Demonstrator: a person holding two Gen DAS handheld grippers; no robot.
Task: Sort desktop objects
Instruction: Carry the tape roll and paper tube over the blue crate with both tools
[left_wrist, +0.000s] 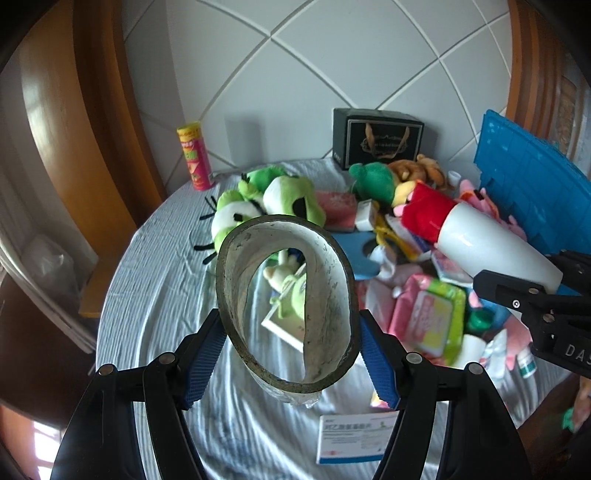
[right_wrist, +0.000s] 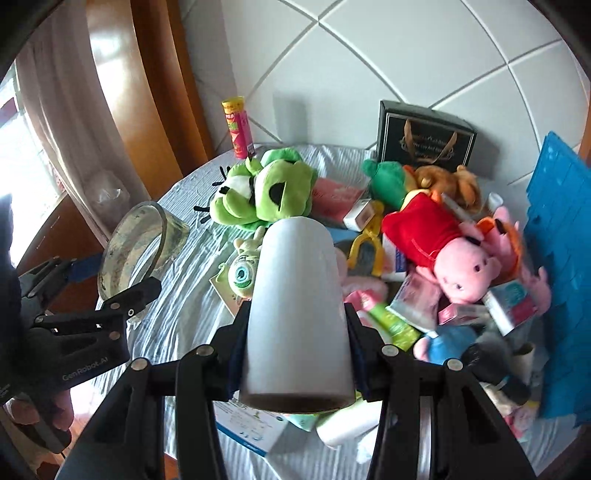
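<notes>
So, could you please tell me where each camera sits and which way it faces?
Left wrist: on the left gripper, looking down across the cluttered table; its fingers clamp a tape roll, and the right gripper shows at right.
Right wrist: on the right gripper, facing the same table; its fingers clamp a white tube, and the left gripper shows at left.
Shared: green plush, black box, pink can.

Soft daylight from a window at left; strong fisheye bending, dark corners; slight blur at right.
</notes>
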